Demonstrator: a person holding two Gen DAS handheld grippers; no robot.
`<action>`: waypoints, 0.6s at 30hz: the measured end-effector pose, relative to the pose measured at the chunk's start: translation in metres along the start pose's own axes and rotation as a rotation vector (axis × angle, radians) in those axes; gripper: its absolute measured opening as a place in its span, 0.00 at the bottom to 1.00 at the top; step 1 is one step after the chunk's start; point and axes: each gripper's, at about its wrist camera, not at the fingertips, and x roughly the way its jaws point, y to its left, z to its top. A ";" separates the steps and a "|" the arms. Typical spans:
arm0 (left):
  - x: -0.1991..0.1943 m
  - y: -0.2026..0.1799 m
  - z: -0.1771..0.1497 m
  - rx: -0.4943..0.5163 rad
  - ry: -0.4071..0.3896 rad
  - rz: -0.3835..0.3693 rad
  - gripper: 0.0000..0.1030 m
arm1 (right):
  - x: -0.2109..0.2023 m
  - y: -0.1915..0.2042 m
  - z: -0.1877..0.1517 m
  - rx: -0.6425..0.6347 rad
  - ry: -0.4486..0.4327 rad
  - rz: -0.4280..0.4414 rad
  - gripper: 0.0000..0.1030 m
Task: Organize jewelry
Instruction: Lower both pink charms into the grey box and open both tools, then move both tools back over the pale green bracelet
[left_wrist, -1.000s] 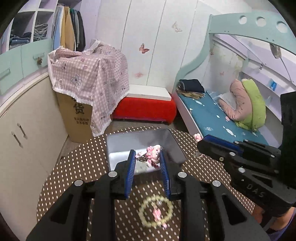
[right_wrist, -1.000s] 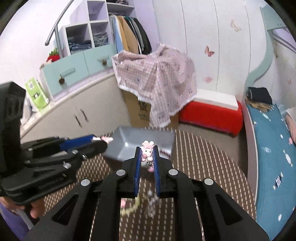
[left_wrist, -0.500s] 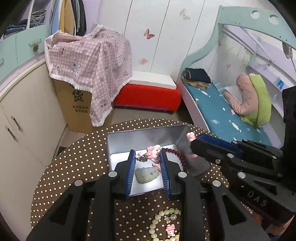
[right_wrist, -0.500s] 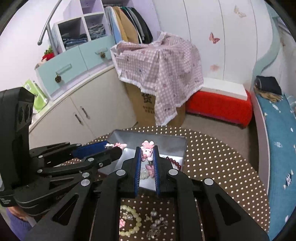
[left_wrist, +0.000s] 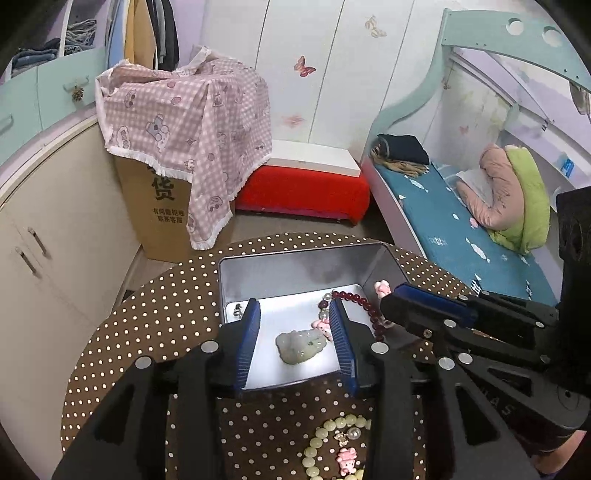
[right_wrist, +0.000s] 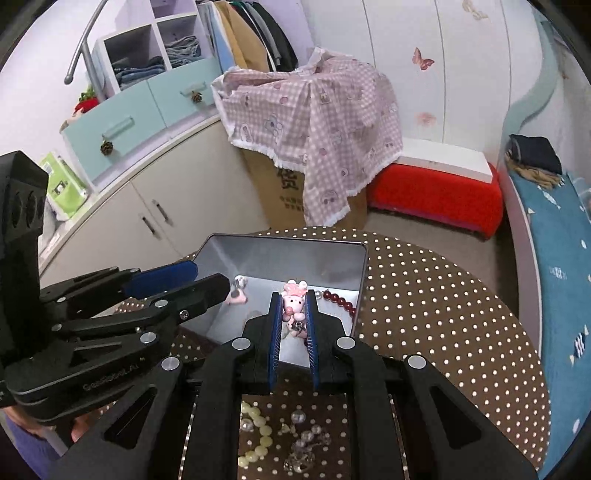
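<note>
An open silver tin box (left_wrist: 295, 269) (right_wrist: 280, 254) sits on the dotted round table. My left gripper (left_wrist: 293, 317) is open over the box; below it lie a pale green jade pendant (left_wrist: 300, 344), a pink charm (left_wrist: 322, 326) and a dark red bead bracelet (left_wrist: 360, 304). My right gripper (right_wrist: 293, 299) is shut on a pink bear charm (right_wrist: 293, 304), held over the box's right part. The left gripper shows in the right wrist view (right_wrist: 207, 286), and the right gripper in the left wrist view (left_wrist: 388, 299). A pink charm (right_wrist: 236, 297) lies in the box near it.
A pale green bead bracelet with a pink charm (left_wrist: 332, 446) and clear beads (right_wrist: 303, 439) lie on the table (left_wrist: 155, 317) in front of the box. Beyond the table stand a cloth-covered cardboard box (left_wrist: 166, 199), a red bench (left_wrist: 303, 192) and a bed (left_wrist: 461, 229).
My left gripper opened and dropped its pink charm into the box. Both grippers came lower and closer over the box. The right gripper still holds its charm.
</note>
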 end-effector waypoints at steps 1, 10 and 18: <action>-0.001 0.000 -0.001 -0.001 0.000 0.001 0.36 | 0.000 0.000 0.000 0.002 0.002 0.000 0.13; -0.009 0.001 -0.005 -0.005 -0.002 0.014 0.45 | 0.001 -0.003 -0.005 0.028 0.013 0.013 0.15; -0.040 -0.003 -0.010 -0.008 -0.057 0.024 0.59 | -0.035 0.004 -0.007 0.014 -0.046 -0.021 0.20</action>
